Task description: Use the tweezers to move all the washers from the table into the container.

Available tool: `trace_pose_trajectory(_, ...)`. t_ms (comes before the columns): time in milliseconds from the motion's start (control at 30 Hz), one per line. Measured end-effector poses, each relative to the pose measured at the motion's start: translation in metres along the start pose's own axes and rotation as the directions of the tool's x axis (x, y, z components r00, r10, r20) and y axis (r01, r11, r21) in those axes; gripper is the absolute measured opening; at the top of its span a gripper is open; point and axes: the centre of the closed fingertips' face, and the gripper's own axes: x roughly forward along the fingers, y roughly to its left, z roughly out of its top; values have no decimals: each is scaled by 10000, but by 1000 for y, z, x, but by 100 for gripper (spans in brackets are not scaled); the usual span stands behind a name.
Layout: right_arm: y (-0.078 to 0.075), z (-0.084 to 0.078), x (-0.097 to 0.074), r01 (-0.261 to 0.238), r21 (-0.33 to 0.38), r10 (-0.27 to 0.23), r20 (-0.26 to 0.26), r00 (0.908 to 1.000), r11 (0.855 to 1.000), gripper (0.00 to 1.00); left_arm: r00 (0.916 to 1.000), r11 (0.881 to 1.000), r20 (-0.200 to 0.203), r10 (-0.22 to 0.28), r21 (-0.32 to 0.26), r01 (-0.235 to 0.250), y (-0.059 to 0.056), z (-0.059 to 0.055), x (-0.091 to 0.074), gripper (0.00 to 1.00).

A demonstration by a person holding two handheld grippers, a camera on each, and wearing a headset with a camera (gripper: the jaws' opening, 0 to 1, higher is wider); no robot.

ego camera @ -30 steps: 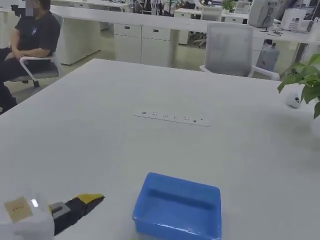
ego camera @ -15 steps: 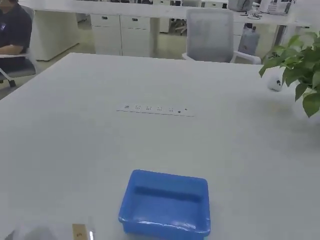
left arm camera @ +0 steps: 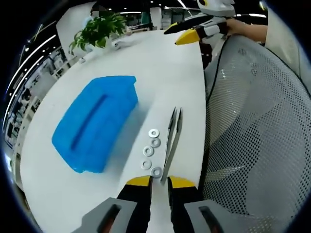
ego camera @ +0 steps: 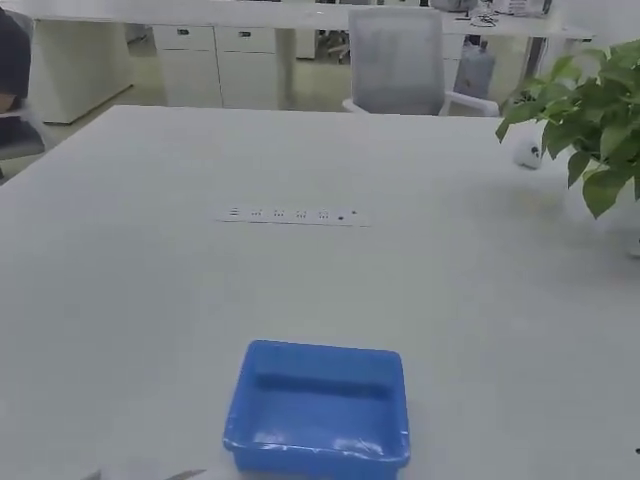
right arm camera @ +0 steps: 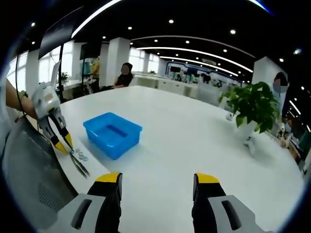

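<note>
- Blue container [ego camera: 318,408] sits on the white table [ego camera: 150,280].
- Left gripper [left arm camera: 160,181] brackets the near end of the tweezers [left arm camera: 171,137], whether clamped I cannot tell; washers [left arm camera: 151,150] lie between tweezers and container.
- Right gripper [right arm camera: 158,180] gapes, empty, above the table.

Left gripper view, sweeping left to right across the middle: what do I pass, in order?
blue container → washers → tweezers → mesh chair back
</note>
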Motion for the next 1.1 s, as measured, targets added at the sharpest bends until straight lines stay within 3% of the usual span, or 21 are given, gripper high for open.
trace_pose_trajectory(67,-1,0,0,45,38,-45,14,10000,10000,56,9999,9993,-118,25,361,-20,-1,-2,0,7)
trace_pose_trajectory(167,-1,0,-1,54,120,-55,63,10000,9999,57,9999,9975,51,92,694,-96,-2,3,0,0)
trace_pose_trajectory(267,-2,1,-1,76,128,-77,96,9999,9999,59,10000,9957,45,4,928,-8,-5,3,2,0)
trace_pose_trajectory(367,-2,1,-1,72,125,-73,72,9999,9999,59,10000,9884,-63,34,1517,-24,-7,3,3,0)
trace_pose_trajectory(533,-2,0,0,31,36,-31,67,10000,10000,60,9999,9893,-7,-117,1453,117,-9,5,-3,0)
trace_pose_trajectory(867,-1,1,0,13,-39,-13,113,9999,10000,62,9982,9911,591,-50,1330,-29,-15,19,-28,0)
trace_pose_trajectory(1000,12,0,2,-455,-588,439,-286,9986,9972,62,9965,9908,834,-69,1354,-44,-19,29,-40,0)
trace_pose_trajectory(1100,33,3,2,-1360,-1157,1300,-581,9898,9839,61,9946,9923,1031,-72,1234,-56,-23,38,-49,0)
